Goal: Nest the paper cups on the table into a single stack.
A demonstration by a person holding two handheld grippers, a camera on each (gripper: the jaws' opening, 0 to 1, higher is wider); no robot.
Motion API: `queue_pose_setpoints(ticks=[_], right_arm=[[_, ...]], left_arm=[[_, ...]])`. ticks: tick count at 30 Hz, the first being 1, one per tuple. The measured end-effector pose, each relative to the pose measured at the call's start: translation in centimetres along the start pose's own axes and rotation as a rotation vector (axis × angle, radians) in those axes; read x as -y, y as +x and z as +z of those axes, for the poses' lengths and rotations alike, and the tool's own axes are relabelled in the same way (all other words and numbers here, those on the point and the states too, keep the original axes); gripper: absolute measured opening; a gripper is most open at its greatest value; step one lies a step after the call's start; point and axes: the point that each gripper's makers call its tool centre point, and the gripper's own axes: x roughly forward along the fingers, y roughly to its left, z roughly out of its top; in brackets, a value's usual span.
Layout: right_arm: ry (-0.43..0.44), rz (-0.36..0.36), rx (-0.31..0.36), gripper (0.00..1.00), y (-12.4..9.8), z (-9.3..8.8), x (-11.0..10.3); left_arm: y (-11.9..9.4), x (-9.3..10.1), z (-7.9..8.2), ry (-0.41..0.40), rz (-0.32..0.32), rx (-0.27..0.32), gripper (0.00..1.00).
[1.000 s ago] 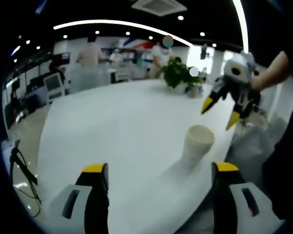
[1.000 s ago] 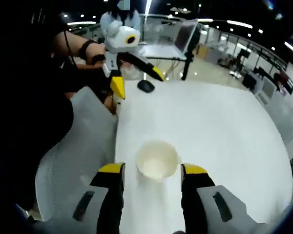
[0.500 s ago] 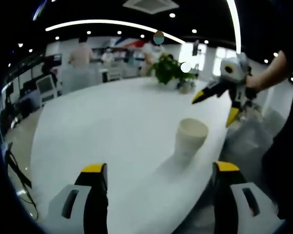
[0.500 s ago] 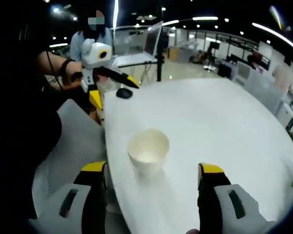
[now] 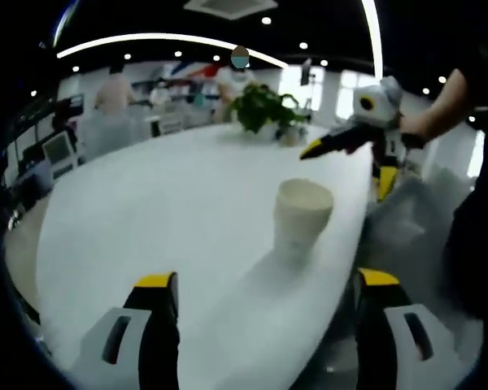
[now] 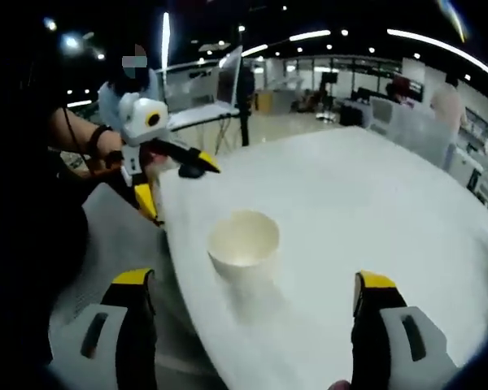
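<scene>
White table (image 5: 163,203) w/ paper cup (image 5: 302,213) upright | office bkgd, plant (image 5: 260,107) | left gripper (image 5: 264,284) spread | right gripper (image 6: 256,284) spread

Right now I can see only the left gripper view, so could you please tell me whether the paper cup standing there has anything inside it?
Observer: The right gripper view looks down into the paper cup; its inside looks bare, as far as I can tell.
Operator: Thank you. How are the right tongs lined up with it?
Observer: The right tongs are open wide, and the cup stands ahead of their tips, about midway between them and touching neither.
Operator: Is there anything behind my left tongs?
Observer: Beyond the left tongs and the white table, an open laptop sits on a raised stand.
</scene>
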Motion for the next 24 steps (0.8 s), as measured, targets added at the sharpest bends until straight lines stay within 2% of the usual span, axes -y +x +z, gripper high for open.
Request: queue_pose_setpoints(ticks=[3, 9, 11, 17, 20, 24], right_arm=[[0.022, -0.016, 0.02, 0.94, 0.5, -0.5, -0.3], [0.01, -0.039, 0.052, 0.8, 1.5, -1.2, -0.8], [0.04, -0.043, 0.055, 0.78, 2.1, -1.4, -0.9], [0.055, -0.061, 0.075, 0.76, 3.6, -1.4, -0.7], [0.026, -0.061, 0.08, 0.75, 4.5, -0.9, -1.0], [0.011, -0.06, 0.084, 0.75, 5.4, -0.6, -1.2]], left_arm=[[1.0, 0.8, -0.5, 0.009, -0.035, 0.014, 0.88], [3.1, 2.0, -1.8, 0.01, -0.081, 0.013, 0.88], [3.8, 2.2, -2.1, 0.014, -0.091, 0.013, 0.87], [5.7, 3.2, -2.0, 0.043, -0.131, 0.03, 0.86], [6.5, 3.4, -1.5, 0.045, -0.15, 0.055, 0.85], [7.6, 3.9, -1.2, 0.095, -0.183, 0.074, 0.83]])
